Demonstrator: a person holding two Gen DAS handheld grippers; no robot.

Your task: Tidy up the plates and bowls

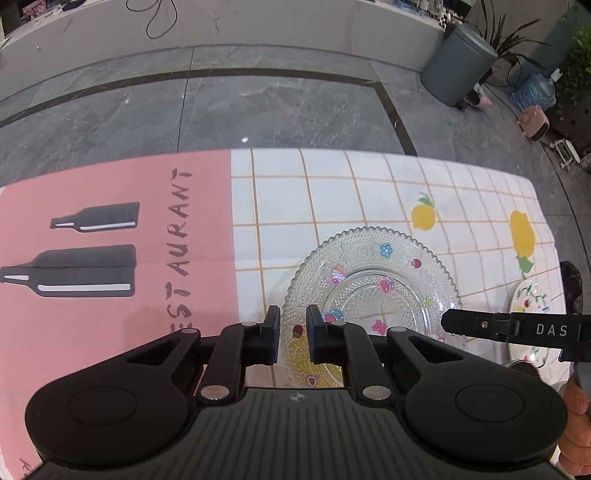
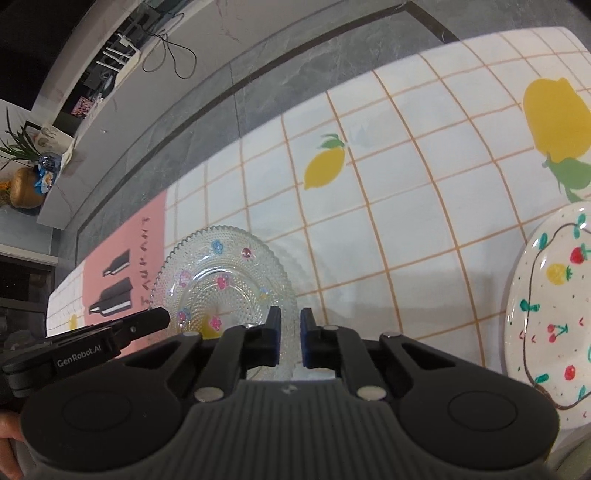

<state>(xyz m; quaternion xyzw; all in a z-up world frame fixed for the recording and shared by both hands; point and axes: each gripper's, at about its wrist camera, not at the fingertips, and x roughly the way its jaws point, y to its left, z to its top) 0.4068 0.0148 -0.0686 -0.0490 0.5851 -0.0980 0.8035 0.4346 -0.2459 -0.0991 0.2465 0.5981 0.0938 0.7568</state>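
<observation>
A clear beaded glass plate (image 1: 369,280) with small painted flowers sits over the checked tablecloth (image 1: 332,192). My left gripper (image 1: 293,332) is shut on its left rim, which passes between the blue pads. My right gripper (image 2: 290,332) is shut on the right rim of the same glass plate (image 2: 221,273). Each gripper shows in the other's view as a black finger (image 1: 465,324) (image 2: 147,320) over the plate's edge. A white plate (image 2: 554,314) painted with strawberries and cherries lies to the right, apart from both grippers.
A pink mat (image 1: 110,240) printed with bottles and lettering covers the table's left part. The table's far edge borders grey floor tiles. On the floor stand a grey bin (image 1: 458,66), potted plants (image 1: 498,33) and a pink box (image 1: 533,122).
</observation>
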